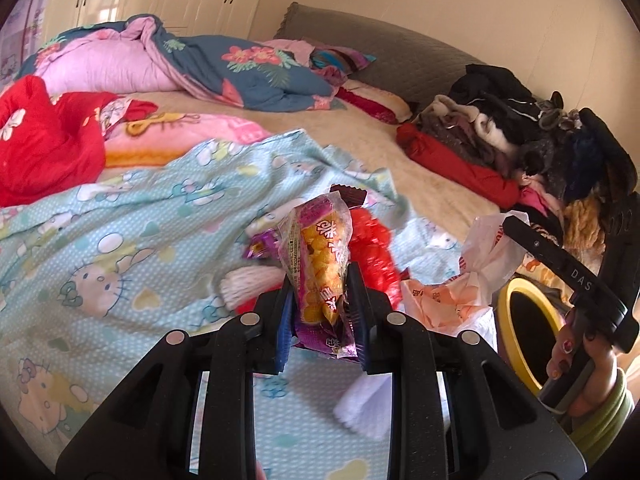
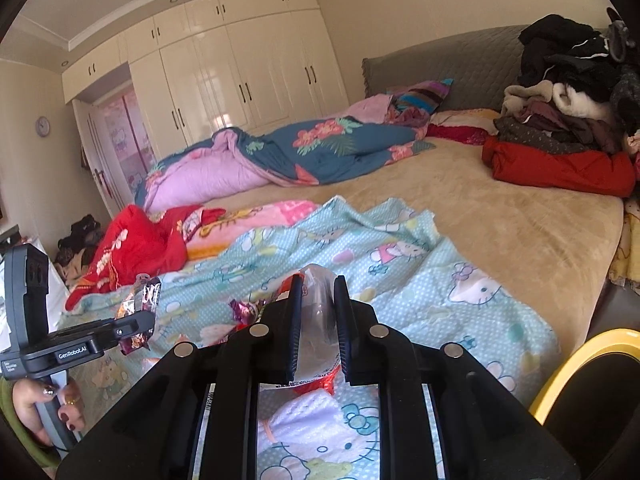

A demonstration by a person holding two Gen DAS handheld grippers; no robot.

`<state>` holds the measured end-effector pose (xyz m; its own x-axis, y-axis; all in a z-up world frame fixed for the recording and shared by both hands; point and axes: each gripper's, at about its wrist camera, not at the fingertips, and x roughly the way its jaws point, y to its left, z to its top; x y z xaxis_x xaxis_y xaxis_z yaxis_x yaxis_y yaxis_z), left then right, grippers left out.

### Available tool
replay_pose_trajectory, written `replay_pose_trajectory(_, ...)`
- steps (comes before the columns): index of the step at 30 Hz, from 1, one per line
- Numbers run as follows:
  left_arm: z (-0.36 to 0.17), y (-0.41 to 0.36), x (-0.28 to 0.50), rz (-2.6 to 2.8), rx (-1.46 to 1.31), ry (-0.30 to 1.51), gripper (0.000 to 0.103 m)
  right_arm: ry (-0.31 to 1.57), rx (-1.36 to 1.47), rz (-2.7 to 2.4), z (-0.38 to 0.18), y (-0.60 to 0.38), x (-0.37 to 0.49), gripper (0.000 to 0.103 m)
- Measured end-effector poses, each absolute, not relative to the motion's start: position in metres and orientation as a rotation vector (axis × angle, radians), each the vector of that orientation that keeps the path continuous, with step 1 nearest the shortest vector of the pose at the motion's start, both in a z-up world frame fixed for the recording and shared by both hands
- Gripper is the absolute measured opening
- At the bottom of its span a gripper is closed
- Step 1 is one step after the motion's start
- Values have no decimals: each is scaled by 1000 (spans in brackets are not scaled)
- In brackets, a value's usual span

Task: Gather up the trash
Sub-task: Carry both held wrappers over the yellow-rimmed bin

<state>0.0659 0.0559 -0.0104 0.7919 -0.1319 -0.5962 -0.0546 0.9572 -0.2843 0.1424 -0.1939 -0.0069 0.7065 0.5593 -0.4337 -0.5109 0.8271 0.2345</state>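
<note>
Two grippers, and both have something clamped. Left wrist view first: the left gripper (image 1: 320, 296) has its fingers pinched narrow on a purple snack packet (image 1: 320, 264) with yellow puffs printed on it, the packet standing up between the pads above the pale blue cartoon-cat blanket (image 1: 120, 240). Just behind the packet sit a red mesh-like wad (image 1: 372, 248) and a dark brown wrapper edge (image 1: 348, 194). Off to the right, the right gripper (image 1: 490, 246) shows side-on, its fingers closed on a white plastic bag (image 1: 486, 248) with orange print, and the right hand (image 1: 580, 356) grips the handle. Below that bag, the yellow rim of a bin (image 1: 510, 292) with a dark inside. A heap of clothes (image 1: 500, 128) sits at the bed's far right.

Over to the right wrist view: the right gripper (image 2: 318, 320) holds its fingers narrow around clear and white plastic, the white plastic bag (image 2: 316, 304), above the blanket (image 2: 400, 264). At far left the left gripper (image 2: 140, 322) carries its crinkled packet (image 2: 138, 308), shiny side showing, with the left hand (image 2: 44, 408) on the handle. Yellow bin (image 2: 568, 364) at lower right, beside the bed. A floral duvet (image 2: 320, 148) lies bunched near the grey headboard (image 2: 440, 64).
</note>
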Motion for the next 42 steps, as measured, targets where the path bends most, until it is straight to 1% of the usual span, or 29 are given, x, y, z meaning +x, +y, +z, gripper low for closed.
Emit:
replay_pose_trajectory(14, 14, 5, 68, -108, -296, 612, 18, 445, 144, 529, 19, -245, 128, 15)
replay_pose_trajectory(33, 18, -57, 72, -234, -265, 617, 18, 404, 260, 348, 37, -344, 121, 15)
replay_pose_trajectory(42, 16, -96, 78, -321, -250, 630, 18, 405, 305, 193, 32, -399, 114, 15)
